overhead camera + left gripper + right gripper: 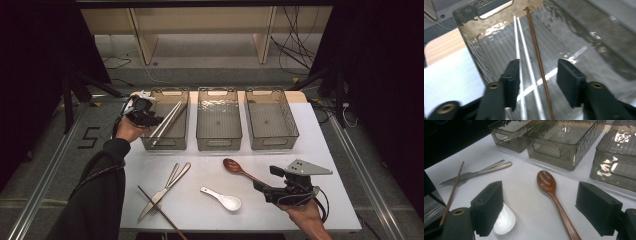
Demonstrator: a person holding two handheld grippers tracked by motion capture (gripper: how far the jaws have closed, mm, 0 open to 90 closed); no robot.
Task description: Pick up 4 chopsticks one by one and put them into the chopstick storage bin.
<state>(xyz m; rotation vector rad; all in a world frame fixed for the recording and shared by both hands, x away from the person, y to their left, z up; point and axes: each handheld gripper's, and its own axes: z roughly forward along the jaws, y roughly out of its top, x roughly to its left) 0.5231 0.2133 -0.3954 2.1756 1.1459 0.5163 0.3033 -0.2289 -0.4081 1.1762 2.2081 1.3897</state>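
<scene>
The left gripper point(150, 119) hangs over the left bin point(176, 143), jaws apart and gripping nothing; the left gripper view shows a brown chopstick point(539, 62) lying loose beside two silver chopsticks point(520, 55) on the bin's floor. The right gripper point(540, 212) rests low over the table point(210, 210), jaws wide and empty, astride the wooden spoon point(554, 195); the white spoon point(504, 218) sits just beside its near jaw; knife and fork point(477, 172) and a second brown chopstick point(452, 192) lie farther off.
</scene>
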